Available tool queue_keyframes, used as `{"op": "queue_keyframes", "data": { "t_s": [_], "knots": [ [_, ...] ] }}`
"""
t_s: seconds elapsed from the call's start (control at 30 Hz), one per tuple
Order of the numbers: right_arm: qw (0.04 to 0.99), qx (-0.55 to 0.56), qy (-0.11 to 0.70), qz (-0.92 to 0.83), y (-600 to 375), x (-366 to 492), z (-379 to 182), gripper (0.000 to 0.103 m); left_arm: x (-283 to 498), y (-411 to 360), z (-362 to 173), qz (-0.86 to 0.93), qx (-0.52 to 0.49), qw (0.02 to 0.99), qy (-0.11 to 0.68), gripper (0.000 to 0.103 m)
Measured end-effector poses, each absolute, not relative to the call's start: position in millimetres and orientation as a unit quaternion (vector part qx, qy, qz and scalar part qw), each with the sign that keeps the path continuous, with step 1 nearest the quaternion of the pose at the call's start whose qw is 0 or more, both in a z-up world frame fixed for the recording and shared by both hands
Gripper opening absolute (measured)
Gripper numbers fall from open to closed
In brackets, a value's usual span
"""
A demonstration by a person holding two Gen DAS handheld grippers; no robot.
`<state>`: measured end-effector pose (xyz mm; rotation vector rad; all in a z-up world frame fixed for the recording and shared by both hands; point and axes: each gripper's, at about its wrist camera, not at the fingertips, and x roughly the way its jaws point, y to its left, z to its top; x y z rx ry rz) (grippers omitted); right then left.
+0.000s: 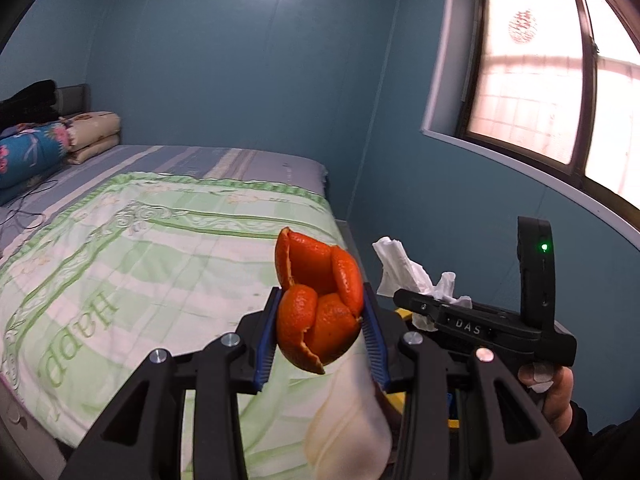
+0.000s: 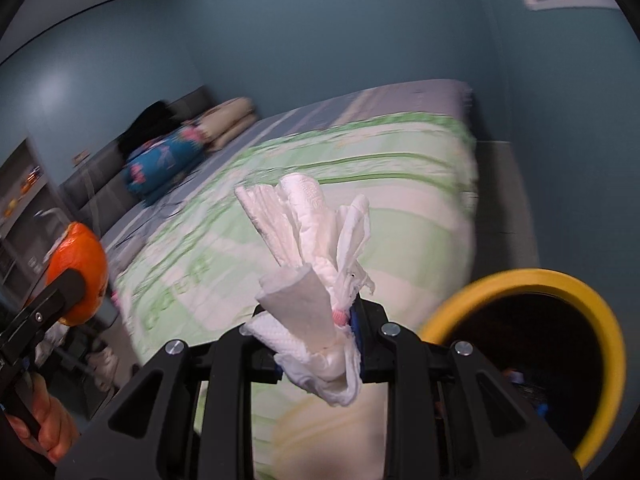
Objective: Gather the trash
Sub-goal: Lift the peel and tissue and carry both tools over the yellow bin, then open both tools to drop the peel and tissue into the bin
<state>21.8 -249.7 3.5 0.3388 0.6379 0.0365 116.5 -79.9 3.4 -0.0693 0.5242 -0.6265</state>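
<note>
My left gripper (image 1: 320,320) is shut on an orange peel (image 1: 320,304), held in the air above the corner of the bed. My right gripper (image 2: 316,320) is shut on a wad of white tissue paper (image 2: 316,264). In the left wrist view the right gripper (image 1: 416,304) holds the tissue (image 1: 400,268) just to the right of the peel. In the right wrist view the peel (image 2: 80,264) shows at the far left. A bin with a yellow rim (image 2: 516,280) and a dark inside sits at the lower right, close to my right gripper.
A bed with a green and white sheet (image 1: 160,248) fills the left and middle. Folded quilts and pillows (image 1: 52,144) lie at its head. A blue wall and a window (image 1: 560,80) stand to the right. A shelf (image 2: 24,200) stands at far left.
</note>
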Motion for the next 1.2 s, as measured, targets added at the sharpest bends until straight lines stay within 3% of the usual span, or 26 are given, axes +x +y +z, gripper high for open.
{"op": "queue_keyframes", "data": {
  "t_s": [0.37,0.6,0.7,0.77,0.87,1.0,1.2],
  "knots": [
    [0.914,0.208,0.328,-0.119,-345.6,-19.6,-29.0,0.023,144.2,-216.9,-57.1,-0.44,-0.005,0.834,0.332,0.036],
    [0.896,0.243,0.346,-0.136,-378.2,-24.2,-58.0,0.028,151.5,-258.0,-83.5,-0.452,0.0,0.812,0.368,0.038],
    [0.893,0.253,0.344,-0.143,-386.2,-27.4,-61.7,0.04,155.9,-260.5,-86.2,-0.455,-0.015,0.806,0.379,0.046],
    [0.893,0.25,0.342,-0.152,-389.3,-28.5,-60.8,0.049,155.9,-254.6,-84.9,-0.457,-0.021,0.807,0.375,0.057],
    [0.892,0.25,0.34,-0.164,-392.2,-30.0,-57.9,0.053,153.3,-245.8,-77.5,-0.446,-0.027,0.818,0.362,0.07],
    [0.897,0.239,0.328,-0.175,-391.7,-30.9,-45.5,0.06,153.6,-218.5,-63.1,-0.434,-0.043,0.83,0.348,0.071],
    [0.904,0.214,0.325,-0.177,-380.8,-25.1,-30.4,0.065,153.7,-146.7,-45.3,-0.377,-0.07,0.869,0.314,0.082]
  ]
}}
